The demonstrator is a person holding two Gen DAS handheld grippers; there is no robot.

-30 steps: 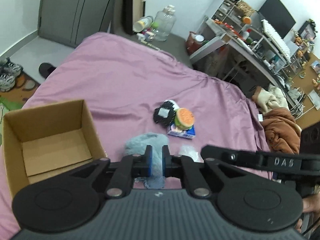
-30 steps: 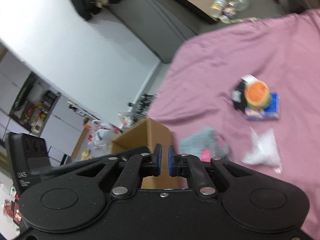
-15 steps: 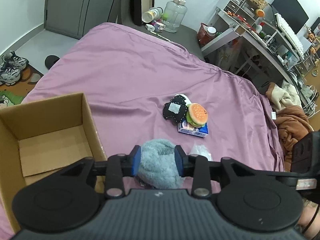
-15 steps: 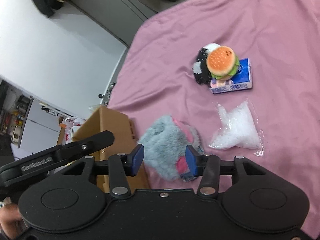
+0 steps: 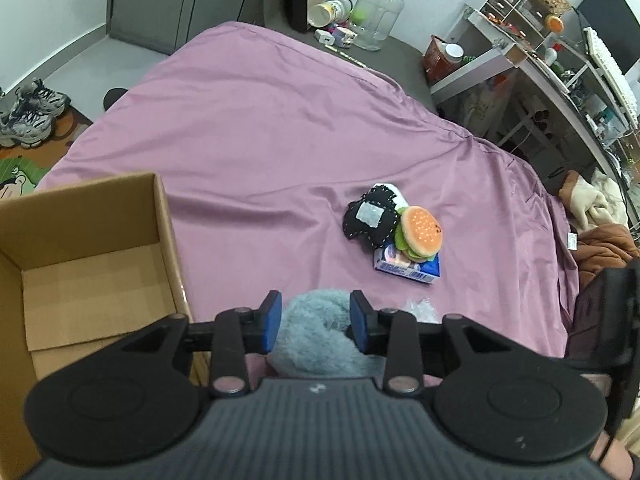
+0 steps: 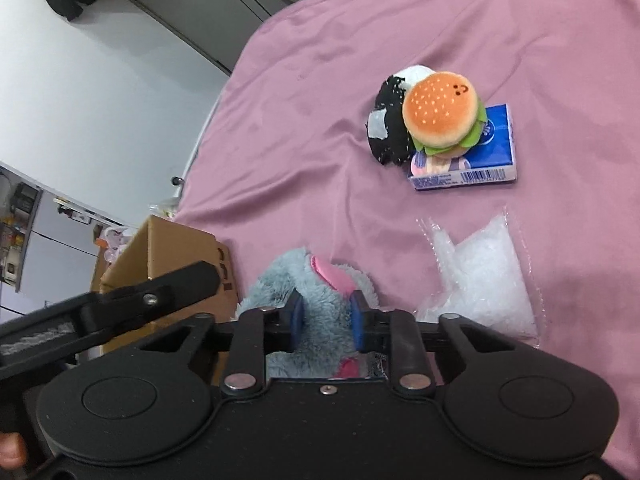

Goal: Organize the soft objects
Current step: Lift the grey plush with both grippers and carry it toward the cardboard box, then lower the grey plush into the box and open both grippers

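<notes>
Pink bedsheet [image 5: 260, 128] carries the work: the cardboard box [image 5: 80, 248] sits empty, so nothing is sorted yet. Both the left gripper [image 5: 314, 320] and right gripper [image 6: 325, 320] straddle the grey plush toy [image 6: 316, 300] beside the box, pads against its fur. The burger plush [image 6: 440, 114] and black plush [image 5: 370, 218] wait farther off.

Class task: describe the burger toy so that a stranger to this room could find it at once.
Start at the pink bedsheet and find the small pile near its middle. The round orange plush hamburger lies on a flat blue packet, against a black stitched plush. Only it has a seeded bun, green lettuce trim and a tiny smiling face.
</notes>
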